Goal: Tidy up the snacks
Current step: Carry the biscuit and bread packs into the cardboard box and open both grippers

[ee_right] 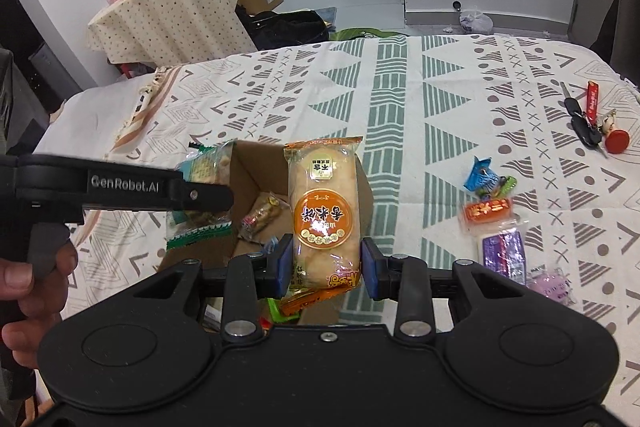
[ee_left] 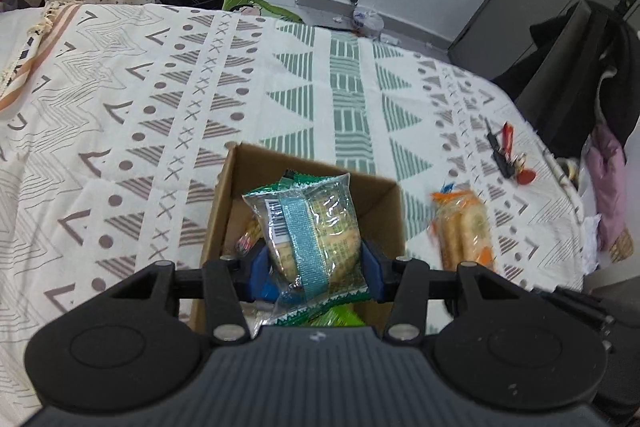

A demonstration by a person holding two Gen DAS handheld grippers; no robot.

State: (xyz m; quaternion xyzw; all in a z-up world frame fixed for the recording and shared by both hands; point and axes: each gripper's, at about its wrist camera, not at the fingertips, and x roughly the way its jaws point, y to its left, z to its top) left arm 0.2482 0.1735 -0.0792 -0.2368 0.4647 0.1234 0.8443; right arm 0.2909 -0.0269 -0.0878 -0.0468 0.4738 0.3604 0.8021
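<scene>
From my left camera, I see my left gripper with its blue fingers clamped on a green snack pack. The pack is clear with a green edge and a blue strip down its middle. It hangs over the open cardboard box, which sits on the table with a patterned cloth. A few small snacks lie down in the box (I cannot tell what they are). Just to the right of the box I see an orange rice cracker pack, a bit blurry. Farther right, a bunch of keys lies on the cloth.

From my right camera, I see my right gripper with its blue fingers squeezing the sides of the orange pack. The pack stands tall, with a round orange label on its front, and it is just over the right edge of the box. On the left, the other gripper reaches in over the box with the green pack, and a hand holds its handle. To the right, loose snacks lie on the cloth well apart from the box: a blue candy, a small orange packet and a purple packet. The keys lie near the far right edge.
</scene>
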